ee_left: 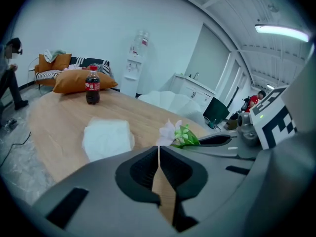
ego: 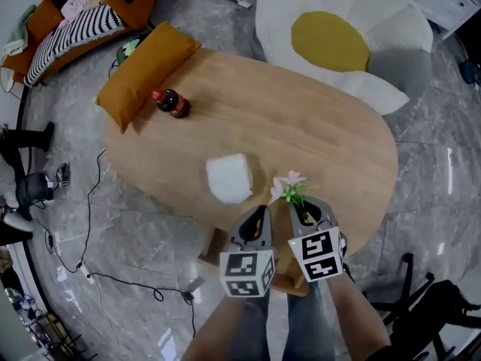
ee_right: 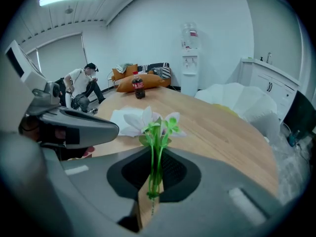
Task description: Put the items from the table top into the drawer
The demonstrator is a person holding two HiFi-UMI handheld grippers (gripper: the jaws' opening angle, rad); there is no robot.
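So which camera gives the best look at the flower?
The right gripper view: the flower stands close up between its jaws, stems pinched, petals and leaves clear. The head view shows it small from above. The left gripper view catches only the bloom and leaves, off to the side.

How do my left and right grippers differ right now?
The left gripper is shut on nothing; the right gripper is shut on the stem of the flower sprig. The left gripper sits nearer the white napkin; the right gripper is farther from it. Both are gray, carry marker cubes and hover at the near edge of the table.
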